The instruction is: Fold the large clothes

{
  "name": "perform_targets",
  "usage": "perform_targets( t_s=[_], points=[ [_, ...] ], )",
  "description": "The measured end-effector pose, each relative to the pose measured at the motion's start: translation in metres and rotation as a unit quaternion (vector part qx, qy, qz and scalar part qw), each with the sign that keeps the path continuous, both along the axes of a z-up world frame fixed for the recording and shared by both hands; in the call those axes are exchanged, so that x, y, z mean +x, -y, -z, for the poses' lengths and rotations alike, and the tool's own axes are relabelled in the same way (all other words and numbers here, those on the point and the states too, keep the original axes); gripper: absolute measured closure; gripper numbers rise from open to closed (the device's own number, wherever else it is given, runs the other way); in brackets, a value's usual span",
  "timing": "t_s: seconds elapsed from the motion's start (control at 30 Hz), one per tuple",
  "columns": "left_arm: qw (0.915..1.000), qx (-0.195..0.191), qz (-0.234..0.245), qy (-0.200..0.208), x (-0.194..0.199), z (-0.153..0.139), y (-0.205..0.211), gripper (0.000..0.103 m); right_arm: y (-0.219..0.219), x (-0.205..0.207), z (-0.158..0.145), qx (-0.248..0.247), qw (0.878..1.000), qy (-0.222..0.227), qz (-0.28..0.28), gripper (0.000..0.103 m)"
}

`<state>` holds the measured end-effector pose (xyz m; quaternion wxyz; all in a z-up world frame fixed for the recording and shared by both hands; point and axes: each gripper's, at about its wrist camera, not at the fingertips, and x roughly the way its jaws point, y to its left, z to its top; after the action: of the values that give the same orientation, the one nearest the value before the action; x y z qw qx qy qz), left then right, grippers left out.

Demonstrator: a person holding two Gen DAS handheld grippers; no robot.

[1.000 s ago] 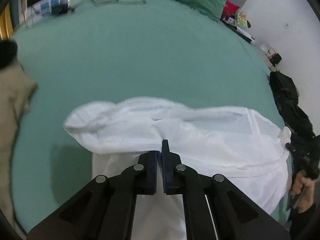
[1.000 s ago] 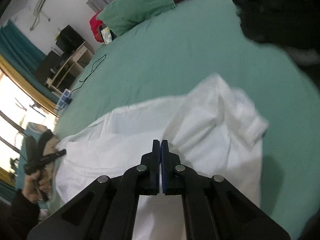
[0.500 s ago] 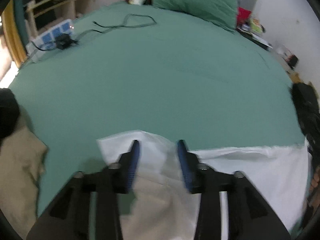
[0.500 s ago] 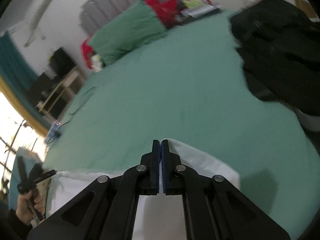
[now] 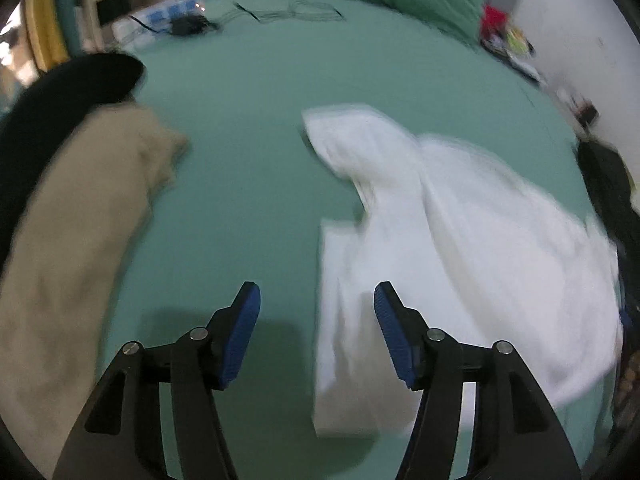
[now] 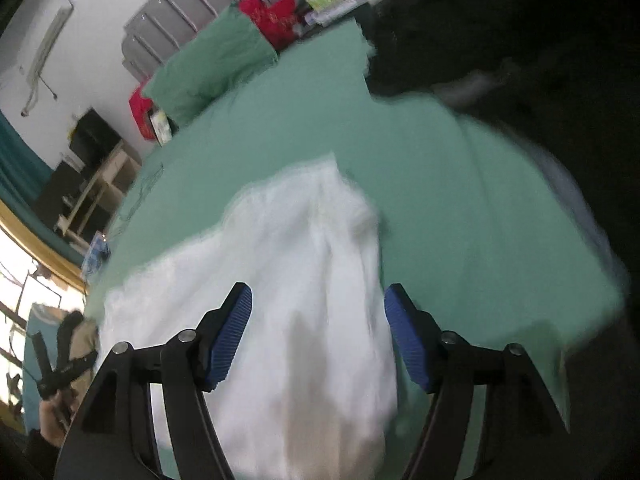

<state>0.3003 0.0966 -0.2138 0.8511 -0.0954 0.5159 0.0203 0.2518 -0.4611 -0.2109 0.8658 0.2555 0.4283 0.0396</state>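
Left tongs (image 5: pixel 317 320) spread wide, right tongs (image 6: pixel 318 322) spread wide, white garment (image 5: pixel 460 240) loose on green bedsheet (image 5: pixel 260 128)

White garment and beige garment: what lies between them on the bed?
In the left wrist view, only bare green sheet separates the white garment from the beige garment.

Dim indoor light, bright window glare at the right view's left edge, heavy motion blur, fisheye-curved dark corners.

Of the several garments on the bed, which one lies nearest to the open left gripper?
The white garment: its folded edge lies just ahead of the left gripper, by its right finger. The beige garment lies further left, and the black ones sit at the bed's edges.
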Motion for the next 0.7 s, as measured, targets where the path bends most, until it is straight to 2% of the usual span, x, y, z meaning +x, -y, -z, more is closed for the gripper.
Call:
perform_targets(
  t_s=[0.07,0.1,0.13,0.17,0.23,0.33,0.5,0.7],
  points=[
    [0.9996,0.007,0.025,-0.012,-0.011,0.012,0.009,0.041,-0.009,-0.011,0.015,-0.016,1.000,-0.019,-0.013,0.034],
    [0.9992,0.024,0.032,0.004,-0.018,0.010,0.014,0.043,-0.015,-0.018,0.018,-0.028,0.999,-0.008,-0.020,0.043],
    [0.9988,0.032,0.035,0.006,-0.022,0.011,0.016,0.068,-0.021,-0.022,0.017,-0.052,0.998,-0.006,-0.027,0.082],
    [0.9989,0.025,0.038,0.005,-0.026,0.010,0.016,0.097,-0.025,-0.024,0.017,-0.061,0.997,-0.016,-0.039,0.098],
    [0.9994,0.021,0.028,0.005,-0.036,0.003,0.014,0.097,-0.025,-0.034,0.014,-0.037,0.999,-0.015,-0.038,0.098],
    [0.9994,0.019,0.011,0.025,-0.058,-0.014,0.008,0.097,-0.027,-0.053,0.002,-0.047,0.998,-0.011,-0.036,0.098],
    [0.9983,0.034,0.015,0.045,-0.099,-0.035,0.009,0.098,-0.032,-0.087,-0.015,-0.055,0.998,-0.004,-0.037,0.098],
    [0.9992,0.005,-0.017,0.035,-0.160,-0.037,-0.004,0.098,-0.021,-0.125,-0.013,-0.036,0.999,-0.014,-0.021,0.098]
  ],
)
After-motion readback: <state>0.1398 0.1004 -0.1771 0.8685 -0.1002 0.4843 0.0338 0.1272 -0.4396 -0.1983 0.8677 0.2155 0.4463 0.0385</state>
